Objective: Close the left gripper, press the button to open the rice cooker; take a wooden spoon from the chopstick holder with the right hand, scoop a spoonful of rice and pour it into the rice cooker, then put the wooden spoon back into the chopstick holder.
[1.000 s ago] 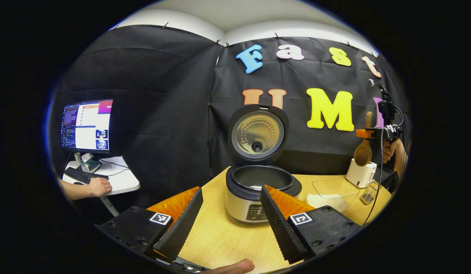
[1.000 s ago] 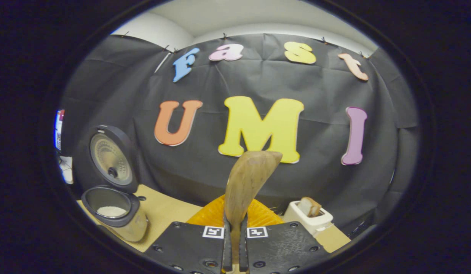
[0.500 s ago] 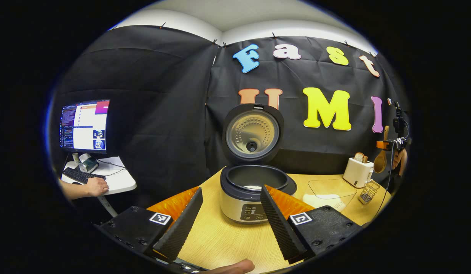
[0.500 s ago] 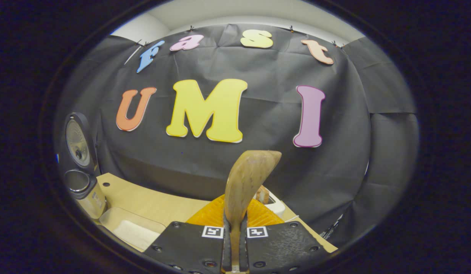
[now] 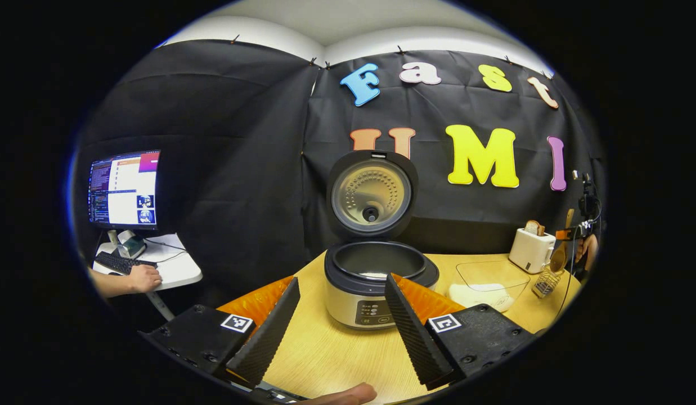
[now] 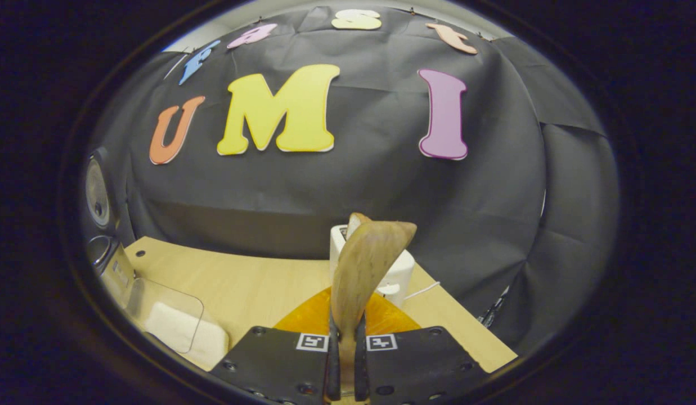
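Right tool (image 6: 345, 360) tight around smooth, curved wooden spoon (image 6: 363, 269).

A recording booth in a lab or office, dressed as a kitchen corner: black cloth walls (image 5: 235, 169) hang pinned below a white ceiling. At 9 o'clock in the left gripper view, a lit monitor (image 5: 124, 188) and keyboard (image 5: 118, 262) sit on a side desk (image 5: 176, 270).

Soft, even light falls from overhead; the wooden table (image 5: 348, 354) is bright while the black cloth soaks up light. The monitor (image 5: 124, 188) glows, nearly washed out. The cooker's inner lid (image 5: 371, 196) shows a dull sheen. Edges bend strongly and smear slightly; the centre stays sharp.
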A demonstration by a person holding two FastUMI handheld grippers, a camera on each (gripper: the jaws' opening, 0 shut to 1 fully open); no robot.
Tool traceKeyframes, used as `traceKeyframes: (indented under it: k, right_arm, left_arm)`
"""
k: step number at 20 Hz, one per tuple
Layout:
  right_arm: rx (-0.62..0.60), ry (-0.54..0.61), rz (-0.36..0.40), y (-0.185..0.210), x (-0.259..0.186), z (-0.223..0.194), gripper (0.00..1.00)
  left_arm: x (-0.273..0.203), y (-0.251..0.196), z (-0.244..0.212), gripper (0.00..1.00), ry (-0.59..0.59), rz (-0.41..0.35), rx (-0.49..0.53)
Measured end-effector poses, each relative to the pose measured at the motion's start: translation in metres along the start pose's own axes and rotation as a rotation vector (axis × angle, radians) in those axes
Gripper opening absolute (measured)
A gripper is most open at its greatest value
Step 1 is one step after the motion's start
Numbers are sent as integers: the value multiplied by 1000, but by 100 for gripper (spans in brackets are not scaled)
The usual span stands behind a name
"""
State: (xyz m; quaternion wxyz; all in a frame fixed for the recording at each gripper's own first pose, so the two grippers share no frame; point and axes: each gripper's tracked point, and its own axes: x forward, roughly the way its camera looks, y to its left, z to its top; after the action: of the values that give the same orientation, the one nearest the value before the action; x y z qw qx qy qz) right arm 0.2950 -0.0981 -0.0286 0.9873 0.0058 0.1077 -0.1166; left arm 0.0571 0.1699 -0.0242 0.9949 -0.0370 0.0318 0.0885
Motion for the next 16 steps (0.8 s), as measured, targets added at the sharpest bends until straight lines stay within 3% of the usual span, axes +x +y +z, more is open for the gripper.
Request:
traceKeyframes:
  k: [3,6,9,14,15,16]
  right_arm:
    - [28,43,1,-5,9,-11,13]
    - [63,81,24,-6,9,-21,24]
    - [59,45,19,-10,3,-6,27]
    - [0,-22,-16,-20,-17,20,46]
    - [-5,-42,-22,-23,-23,26,43]
    - [-5,-61,-26,-25,-28,32,51]
  left_arm:
    - [0,1,0,98,2,2,0]
    - [-1,0,2,97,-5,-2,0]
    - [-1,0,2,97,-5,-1,-1]
    - [-4,-4,4,97,-11,-5,-1]
    - [-5,-5,6,98,-14,-3,2]
    - [-6,-6,8,97,-21,-2,5]
